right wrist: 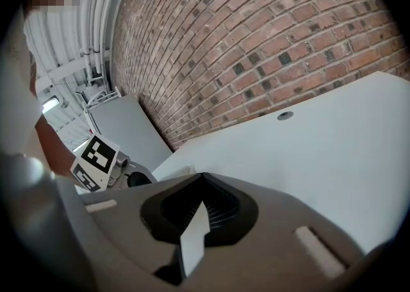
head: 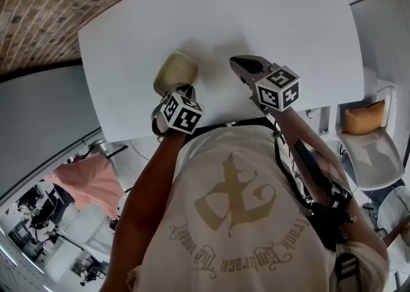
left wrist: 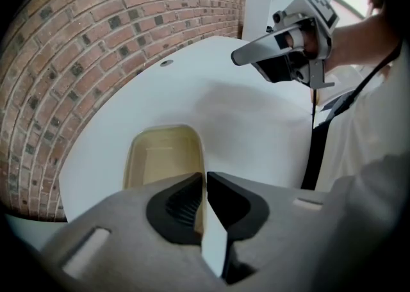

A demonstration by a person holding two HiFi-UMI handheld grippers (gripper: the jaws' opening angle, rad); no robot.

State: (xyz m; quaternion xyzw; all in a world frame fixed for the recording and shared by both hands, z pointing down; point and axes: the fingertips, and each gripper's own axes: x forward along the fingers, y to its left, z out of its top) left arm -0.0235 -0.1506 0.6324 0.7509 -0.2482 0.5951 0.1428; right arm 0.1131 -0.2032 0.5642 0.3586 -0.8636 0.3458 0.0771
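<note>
One beige tray (left wrist: pixel 160 156) on one white table (left wrist: pixel 250 124), rim pinched between left gripper (left wrist: pixel 205 178) jaws; right gripper (right wrist: pixel 204 178) jaws closed, empty.

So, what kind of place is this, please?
Probably an office or lab workroom: a plain white table stands by a red brick wall, a white chair with an orange cushion is beside it, and cluttered desks show behind.
</note>
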